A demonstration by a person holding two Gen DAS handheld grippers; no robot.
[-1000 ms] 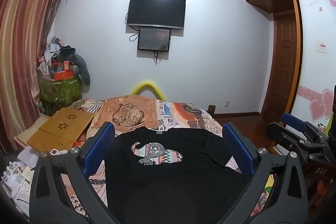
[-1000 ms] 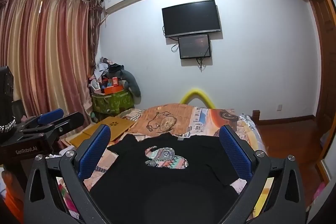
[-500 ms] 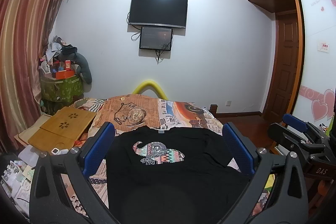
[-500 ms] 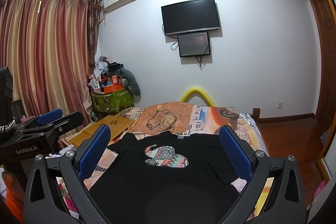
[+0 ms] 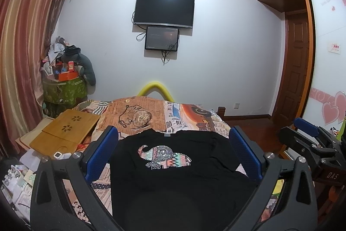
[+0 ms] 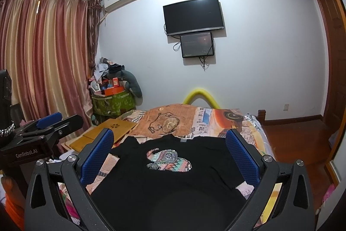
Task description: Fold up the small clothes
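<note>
Left gripper (image 5: 174, 140): spread wide, holding nothing, above the bed (image 5: 194, 116).
Right gripper (image 6: 169, 141): spread wide, empty.
Black T-shirt (image 5: 173, 176): flat, unfolded, at the bed's near edge.

Wooden lap desk (image 5: 64, 133) (left of shirt (image 5: 173, 176))

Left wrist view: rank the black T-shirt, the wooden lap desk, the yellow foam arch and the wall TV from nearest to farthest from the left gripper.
1. Black T-shirt: lies flat on the bed directly below the open left gripper.
2. Wooden lap desk: off to the left, at the bed's edge.
3. Yellow foam arch: at the bed's far end, centre.
4. Wall TV: high on the far wall.
</note>
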